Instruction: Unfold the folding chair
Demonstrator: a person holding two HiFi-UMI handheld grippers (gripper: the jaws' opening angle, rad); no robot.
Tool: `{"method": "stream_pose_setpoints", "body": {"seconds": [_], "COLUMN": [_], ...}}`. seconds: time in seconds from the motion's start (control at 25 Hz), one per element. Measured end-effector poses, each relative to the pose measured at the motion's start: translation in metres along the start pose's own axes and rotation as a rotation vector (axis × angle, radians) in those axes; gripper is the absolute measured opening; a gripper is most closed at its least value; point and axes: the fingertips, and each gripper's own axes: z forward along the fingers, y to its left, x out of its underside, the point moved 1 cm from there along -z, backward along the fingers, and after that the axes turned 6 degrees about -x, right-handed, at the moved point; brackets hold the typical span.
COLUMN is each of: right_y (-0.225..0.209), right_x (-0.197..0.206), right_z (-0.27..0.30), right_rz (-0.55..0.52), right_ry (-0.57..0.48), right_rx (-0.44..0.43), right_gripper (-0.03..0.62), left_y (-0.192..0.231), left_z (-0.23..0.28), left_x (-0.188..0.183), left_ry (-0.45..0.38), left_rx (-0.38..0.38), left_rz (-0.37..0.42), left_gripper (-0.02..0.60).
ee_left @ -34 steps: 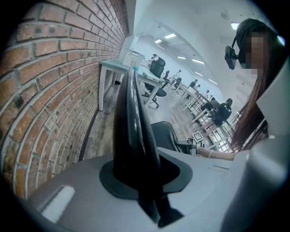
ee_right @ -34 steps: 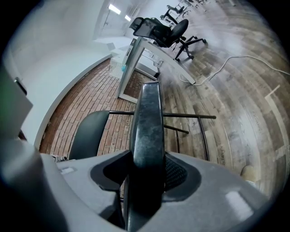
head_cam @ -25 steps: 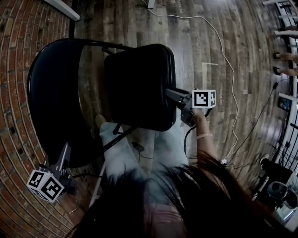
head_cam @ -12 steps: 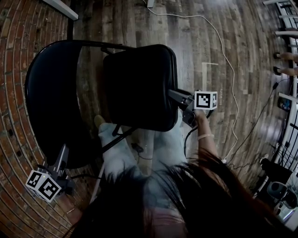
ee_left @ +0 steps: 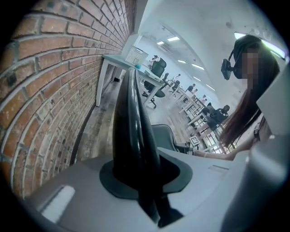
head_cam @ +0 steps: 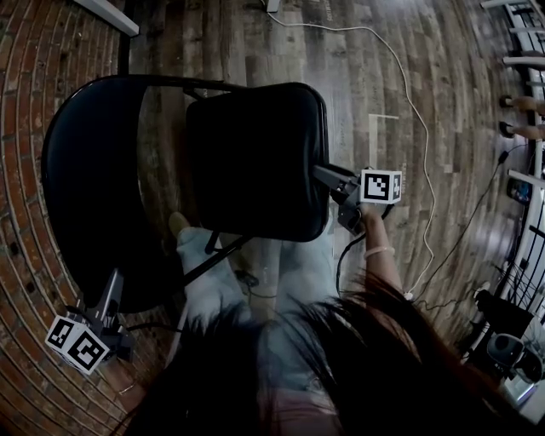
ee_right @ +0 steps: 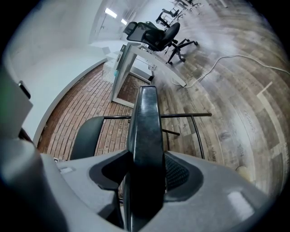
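Seat [head_cam: 255, 162] swung further out, near level, backrest [head_cam: 89, 187] at left

Dim, fisheye-bent edges, blurred foreground, window glare

A red brick wall [head_cam: 34, 128] is seen to the left of the left tongs [head_cam: 115, 279]. A dark wood-plank floor [head_cam: 358, 77] is spread beyond the right tongs [head_cam: 324, 173] and is crossed by a white cable [ee_right: 240, 55]. Farther ahead of the right tongs, a white desk [ee_right: 118, 79] and black office chairs [ee_right: 156, 34] are lit by ceiling strip lights [ee_right: 111, 12].
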Motion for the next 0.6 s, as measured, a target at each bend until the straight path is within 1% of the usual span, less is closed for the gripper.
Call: {"method": "stream_pose_setpoints", "body": {"seconds": [0.32, 0.52, 0.6], "right_y": [-0.018, -0.02, -0.023], "right_x": [-0.002, -0.005, -0.005], "right_z": [-0.008, -0.007, -0.008], "right_rz": [0.005, 0.008, 0.01], "right_ry": [-0.017, -0.025, -0.025], "right_rx": [-0.013, -0.042, -0.041], "right_gripper": [0.232, 0.232, 0.232], "left_y": [0.0, 0.0, 0.0], "left_z": [0.008, 0.011, 0.012], "left_x": [0.003, 0.004, 0.005], "left_ry": [0.004, 0.005, 0.004], "left_rx": [0.017, 0.021, 0.022], "left_rz": [0.003, 0.004, 0.003], "left_gripper": [0.078, 0.078, 0.078]}}
